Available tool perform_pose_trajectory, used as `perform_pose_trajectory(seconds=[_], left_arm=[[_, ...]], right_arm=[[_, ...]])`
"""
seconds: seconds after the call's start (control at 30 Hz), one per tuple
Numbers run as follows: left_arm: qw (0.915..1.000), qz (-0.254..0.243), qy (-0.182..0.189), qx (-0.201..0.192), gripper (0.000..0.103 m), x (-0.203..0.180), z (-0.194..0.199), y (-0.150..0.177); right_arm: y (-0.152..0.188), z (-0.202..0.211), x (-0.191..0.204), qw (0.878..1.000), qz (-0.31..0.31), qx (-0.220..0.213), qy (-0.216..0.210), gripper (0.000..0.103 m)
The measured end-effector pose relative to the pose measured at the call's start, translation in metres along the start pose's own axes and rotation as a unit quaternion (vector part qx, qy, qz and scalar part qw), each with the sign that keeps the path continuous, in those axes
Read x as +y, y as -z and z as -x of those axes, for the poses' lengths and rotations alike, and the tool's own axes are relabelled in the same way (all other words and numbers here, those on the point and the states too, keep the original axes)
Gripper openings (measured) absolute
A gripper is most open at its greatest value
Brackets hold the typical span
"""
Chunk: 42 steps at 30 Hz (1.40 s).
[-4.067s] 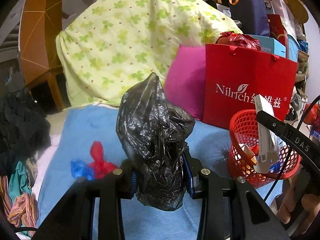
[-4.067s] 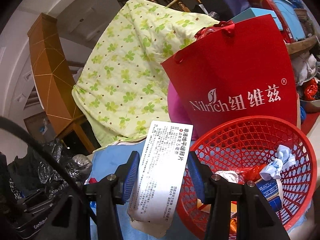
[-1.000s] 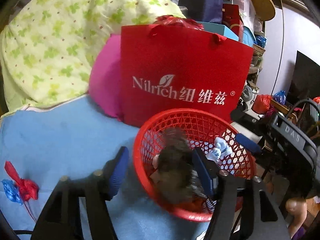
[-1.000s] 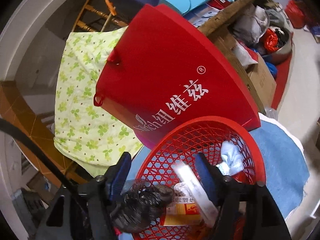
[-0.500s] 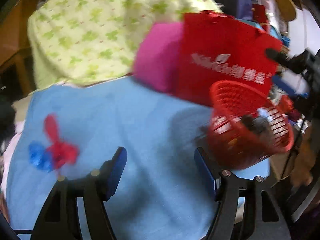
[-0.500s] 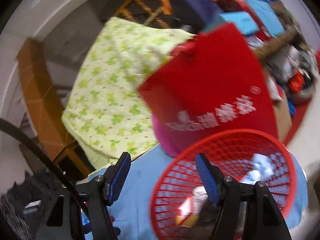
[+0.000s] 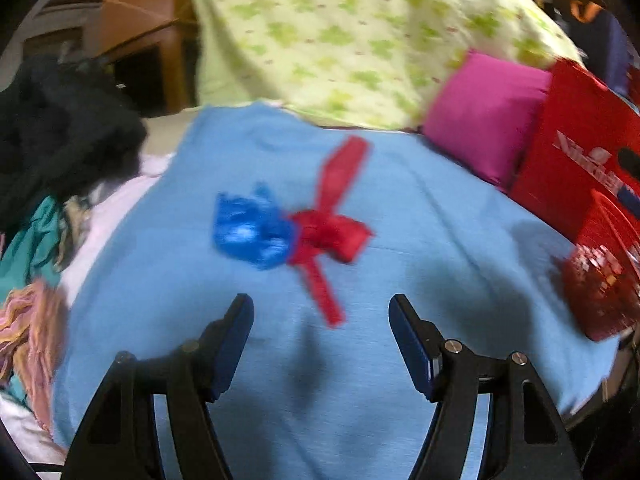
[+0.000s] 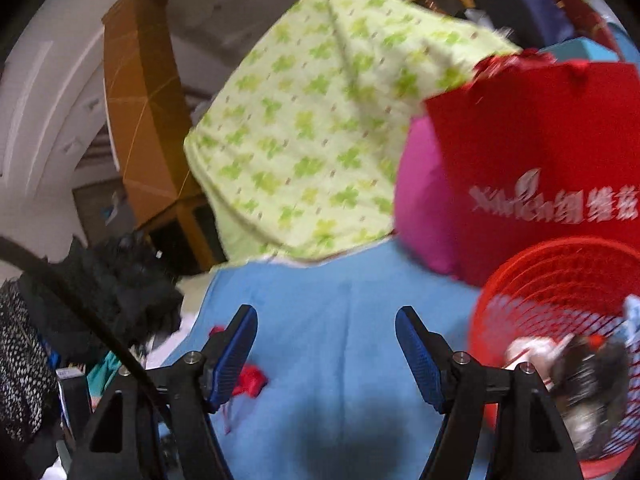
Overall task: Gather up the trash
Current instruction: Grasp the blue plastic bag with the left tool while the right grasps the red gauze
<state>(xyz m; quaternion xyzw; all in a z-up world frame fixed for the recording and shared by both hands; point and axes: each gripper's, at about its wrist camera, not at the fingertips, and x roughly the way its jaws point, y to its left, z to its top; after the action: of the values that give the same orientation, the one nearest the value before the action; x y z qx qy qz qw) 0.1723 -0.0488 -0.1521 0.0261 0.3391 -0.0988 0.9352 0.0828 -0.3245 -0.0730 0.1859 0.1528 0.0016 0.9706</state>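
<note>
Grippers, left (image 7: 321,320) and right (image 8: 326,330), hovered empty with jaws spread above the blue cloth (image 7: 400,216). Red scrap (image 7: 332,232) and blue scrap (image 7: 250,232) lay touching; a red basket (image 8: 560,276) stood right.

Bare blue cloth (image 7: 400,208) ahead, red basket (image 8: 560,280) right

Motion blur softens the red scrap (image 7: 326,232) and blue scrap (image 7: 250,230), so their material cannot be told. The red basket (image 8: 560,280) (frame-cropped in both views) holds smeared, unidentifiable contents.
</note>
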Motion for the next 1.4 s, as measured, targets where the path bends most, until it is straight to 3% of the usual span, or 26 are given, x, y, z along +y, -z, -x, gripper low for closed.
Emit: perform_pose_trajectory(seconds=[0.3, 0.47, 0.67, 1.07, 1.27, 1.4], left_arm=[[0.9979, 0.032, -0.055, -0.013, 0.071, 0.059, -0.026, -0.016], [0.9973, 0.051, -0.051, -0.016, 0.071, 0.077, -0.044, -0.019], [0.9960, 0.088, -0.014, 0.009, 0.071, 0.094, -0.070, -0.021], [0.9909, 0.126, 0.046, 0.001, 0.072, 0.103, -0.104, -0.049], [0.9860, 0.143, 0.078, 0.037, 0.072, 0.104, -0.135, -0.055], [0.9849, 0.137, 0.087, 0.062, 0.071, 0.101, -0.152, -0.054]], right_arm=[[0.025, -0.082, 0.035, 0.992, -0.003, 0.123, -0.031, 0.075], [0.039, -0.129, 0.048, 0.981, -0.009, 0.189, -0.044, 0.075], [0.061, -0.187, 0.060, 0.961, -0.014, 0.272, -0.056, 0.075], [0.076, -0.267, 0.086, 0.956, 0.037, 0.285, -0.056, 0.074], [0.094, -0.304, 0.089, 0.945, 0.057, 0.317, -0.066, 0.064], [0.096, -0.308, 0.094, 0.942, 0.071, 0.319, -0.078, 0.043]])
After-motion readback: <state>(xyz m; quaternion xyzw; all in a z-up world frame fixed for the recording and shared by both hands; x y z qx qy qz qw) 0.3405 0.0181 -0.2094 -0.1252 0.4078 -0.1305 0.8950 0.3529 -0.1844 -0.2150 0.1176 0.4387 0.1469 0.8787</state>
